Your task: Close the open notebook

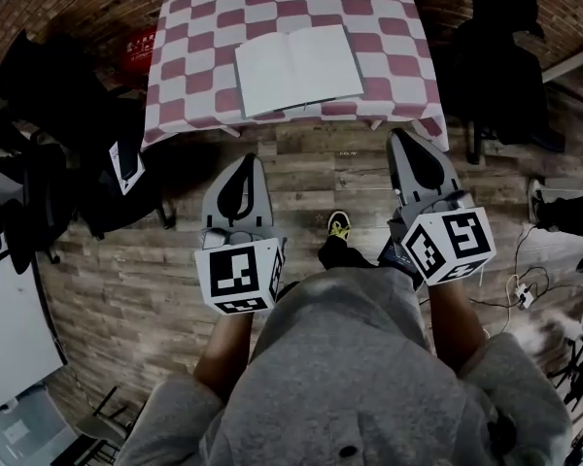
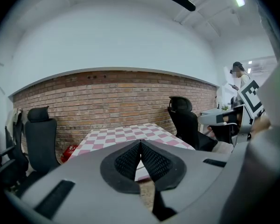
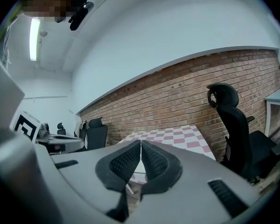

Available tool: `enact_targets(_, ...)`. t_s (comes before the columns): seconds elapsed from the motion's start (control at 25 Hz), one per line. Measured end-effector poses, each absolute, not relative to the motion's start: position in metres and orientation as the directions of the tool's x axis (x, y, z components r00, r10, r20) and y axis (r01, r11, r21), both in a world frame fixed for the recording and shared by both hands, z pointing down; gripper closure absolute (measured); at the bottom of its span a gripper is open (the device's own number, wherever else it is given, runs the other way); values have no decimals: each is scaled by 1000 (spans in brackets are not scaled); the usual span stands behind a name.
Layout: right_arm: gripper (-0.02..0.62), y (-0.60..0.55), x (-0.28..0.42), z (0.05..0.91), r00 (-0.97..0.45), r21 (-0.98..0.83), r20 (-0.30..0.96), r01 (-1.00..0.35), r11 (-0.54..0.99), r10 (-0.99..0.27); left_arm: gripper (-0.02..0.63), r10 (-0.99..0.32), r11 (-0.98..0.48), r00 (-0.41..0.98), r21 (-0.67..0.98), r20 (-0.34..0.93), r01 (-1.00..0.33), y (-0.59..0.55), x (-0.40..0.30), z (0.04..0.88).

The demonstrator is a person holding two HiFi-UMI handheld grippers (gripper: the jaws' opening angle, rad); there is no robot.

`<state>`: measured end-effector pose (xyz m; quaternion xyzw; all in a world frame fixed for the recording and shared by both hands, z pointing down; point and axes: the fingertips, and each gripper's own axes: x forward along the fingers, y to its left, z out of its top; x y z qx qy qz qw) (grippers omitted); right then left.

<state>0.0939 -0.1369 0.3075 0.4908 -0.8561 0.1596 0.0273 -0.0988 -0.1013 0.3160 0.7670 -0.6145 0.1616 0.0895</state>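
Note:
An open notebook (image 1: 298, 68) with blank white pages lies flat near the front edge of a table covered in a red-and-white checked cloth (image 1: 194, 27). My left gripper (image 1: 243, 163) hangs over the wooden floor short of the table, jaws shut with nothing between them. My right gripper (image 1: 405, 141) is at the table's front right corner, also shut and empty. In the left gripper view the shut pads (image 2: 141, 146) point at the checked table (image 2: 126, 134). The right gripper view shows its shut pads (image 3: 141, 144) aimed at the same table (image 3: 177, 135).
Black office chairs stand left of the table (image 1: 68, 134) and right of it (image 1: 500, 56). A brick wall (image 2: 112, 101) runs behind the table. A red box (image 1: 136, 47) sits by the table's left side. Cables lie on the floor at right (image 1: 525, 289). A person (image 2: 240, 78) stands far right.

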Motion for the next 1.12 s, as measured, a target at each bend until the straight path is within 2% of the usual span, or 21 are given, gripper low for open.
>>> enact_targets(0.72, 568, -167, 97, 304, -565, -269, 168, -815, 514, -808, 597, -928, -189, 141, -108, 345, -976, -123, -91, 307)
enact_targets(1.12, 568, -171, 83, 316, -574, -277, 192, -810, 518, -796, 597, -930, -158, 119, -86, 348, -984, -133, -109, 323)
